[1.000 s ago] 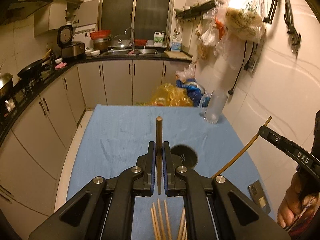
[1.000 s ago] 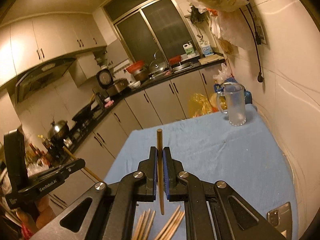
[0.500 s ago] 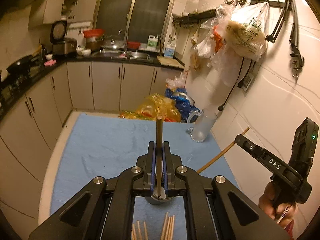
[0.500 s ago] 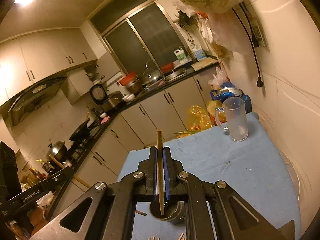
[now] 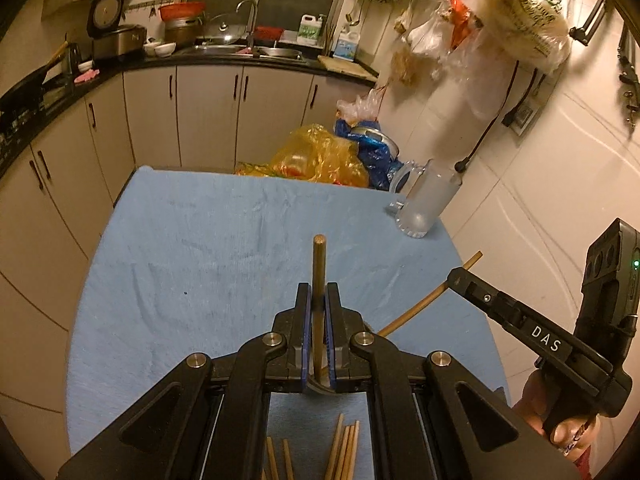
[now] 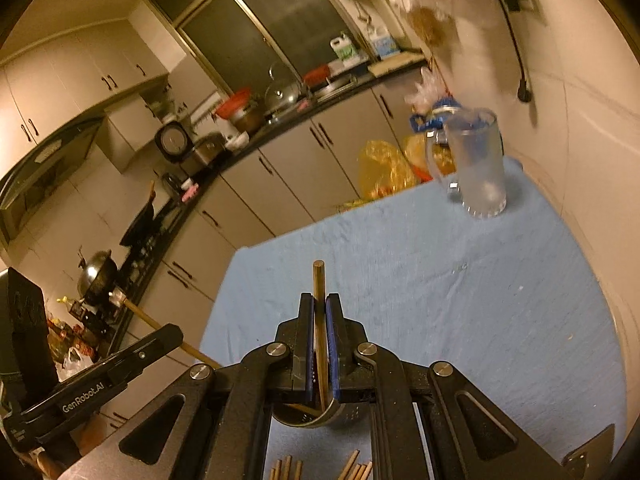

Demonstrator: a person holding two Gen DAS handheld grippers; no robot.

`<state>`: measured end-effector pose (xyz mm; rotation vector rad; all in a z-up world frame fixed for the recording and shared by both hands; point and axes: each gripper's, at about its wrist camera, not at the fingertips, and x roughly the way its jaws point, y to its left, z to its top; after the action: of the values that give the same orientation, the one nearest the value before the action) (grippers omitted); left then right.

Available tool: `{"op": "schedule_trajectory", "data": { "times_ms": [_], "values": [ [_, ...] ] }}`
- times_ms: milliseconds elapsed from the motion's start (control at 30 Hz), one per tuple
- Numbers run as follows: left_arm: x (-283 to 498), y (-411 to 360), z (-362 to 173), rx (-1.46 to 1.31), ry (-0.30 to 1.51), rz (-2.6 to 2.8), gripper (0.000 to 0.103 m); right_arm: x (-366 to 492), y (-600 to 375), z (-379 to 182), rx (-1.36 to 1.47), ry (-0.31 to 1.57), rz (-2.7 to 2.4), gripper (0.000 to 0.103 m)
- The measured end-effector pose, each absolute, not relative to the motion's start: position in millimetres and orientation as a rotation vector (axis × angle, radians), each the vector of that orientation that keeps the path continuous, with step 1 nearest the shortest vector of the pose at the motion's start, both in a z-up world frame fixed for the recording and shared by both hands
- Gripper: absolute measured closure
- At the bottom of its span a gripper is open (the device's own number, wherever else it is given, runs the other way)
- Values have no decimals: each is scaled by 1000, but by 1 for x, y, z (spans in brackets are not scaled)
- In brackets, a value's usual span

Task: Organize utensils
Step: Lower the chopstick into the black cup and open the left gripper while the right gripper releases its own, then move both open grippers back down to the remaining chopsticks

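Observation:
My left gripper [image 5: 318, 300] is shut on a brown wooden chopstick [image 5: 319, 264] that stands upright between its blue pads. Its lower end dips at the rim of a metal holder [image 5: 320, 387], which the jaws mostly hide. My right gripper [image 6: 319, 310] is shut on a second chopstick [image 6: 319, 280], whose lower end reaches into the same metal holder [image 6: 326, 416]. In the left wrist view, the right gripper [image 5: 460, 278] comes in from the right with its chopstick [image 5: 420, 308] slanting toward the holder. In the right wrist view, the left gripper [image 6: 174, 334] shows at lower left. Several loose chopsticks [image 5: 344, 450] lie on the blue cloth [image 5: 200, 260].
A frosted glass mug [image 5: 426, 204] stands at the table's far right corner by the wall. Yellow and blue plastic bags [image 5: 320, 156] sit beyond the far edge. A small flat device [image 6: 588, 454] lies at the near right. Kitchen cabinets and a counter run along the left.
Both grippers have moved forward and down with their chopsticks. The metal holder, first ahead of the left jaws, now sits right beneath both grippers. The mug looks nearer.

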<state>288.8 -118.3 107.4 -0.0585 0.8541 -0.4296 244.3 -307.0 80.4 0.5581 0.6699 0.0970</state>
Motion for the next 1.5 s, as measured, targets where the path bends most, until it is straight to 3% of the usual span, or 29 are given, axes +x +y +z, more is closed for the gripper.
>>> {"op": "schedule_trajectory", "data": {
  "times_ms": [233,300,333,767,933,1267,1500],
  "values": [
    [290,-107,110,-63,834,-424,95,250,-310,71,574,683,108,91],
    [286,-104,113,-73,824,-433,81,248,-312,73,585,676,109,81],
    [285,-103,115,-71,815,-429,78,245,-313,73,589,671,106,78],
    [221,-64,129,-70,748,-438,75,180,-307,53,614,698,148,78],
    [196,-42,93,-82,818,-430,75,160,-289,19,589,783,176,78],
    [177,-7,-39,-159,1177,-405,76,134,-274,-51,619,940,155,78],
    [178,-15,-55,-163,1226,-416,80,128,-273,-59,627,948,151,78]
  ]
}}
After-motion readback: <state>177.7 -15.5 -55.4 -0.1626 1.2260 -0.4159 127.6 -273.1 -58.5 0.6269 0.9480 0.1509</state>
